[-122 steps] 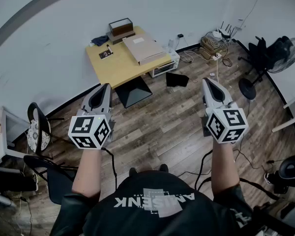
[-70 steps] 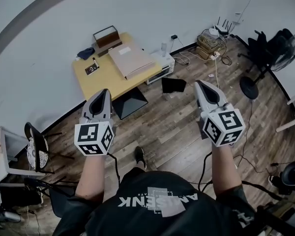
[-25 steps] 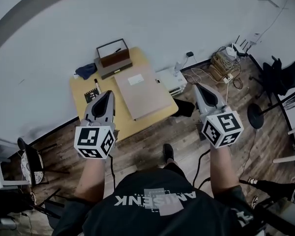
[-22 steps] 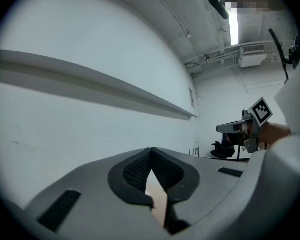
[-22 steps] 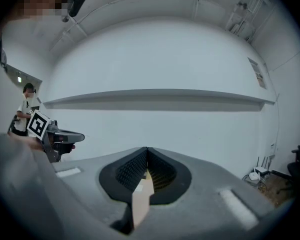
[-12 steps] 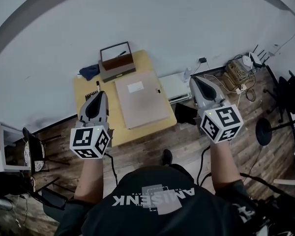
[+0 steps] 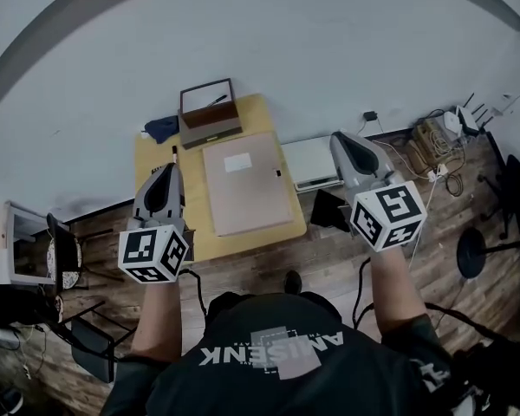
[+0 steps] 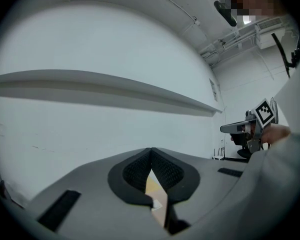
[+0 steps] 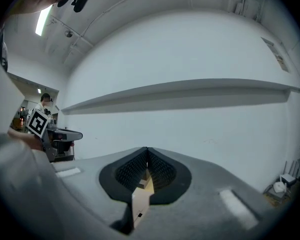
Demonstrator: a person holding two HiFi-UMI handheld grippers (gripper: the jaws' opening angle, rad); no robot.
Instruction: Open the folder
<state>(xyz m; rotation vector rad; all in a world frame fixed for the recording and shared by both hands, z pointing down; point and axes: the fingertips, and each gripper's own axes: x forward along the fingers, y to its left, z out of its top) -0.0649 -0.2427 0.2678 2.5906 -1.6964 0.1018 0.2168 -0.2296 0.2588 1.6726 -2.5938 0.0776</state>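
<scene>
My left claw (image 7: 166,173) is pressed together, pads meeting at the tip with nothing between them; the left gripper view (image 8: 151,152) confirms this. My right claw (image 7: 341,142) is likewise pressed together and empty, as the right gripper view (image 9: 147,150) confirms. Both are held level in the air, the left at centre left of the head view and the right at centre right, touching nothing. The folder (image 7: 245,183) is tan and closed. It lies flat on the yellow table (image 7: 152,159) at frame centre, between the two claws in the picture, with a white label (image 7: 237,163) near its far edge. Beyond it, at upper centre, stands an open brown box (image 7: 208,113), with a dark blue cloth (image 7: 161,128) to its left. A small dark item (image 7: 174,153) on the table's left side is possibly a pen; too small to confirm
</scene>
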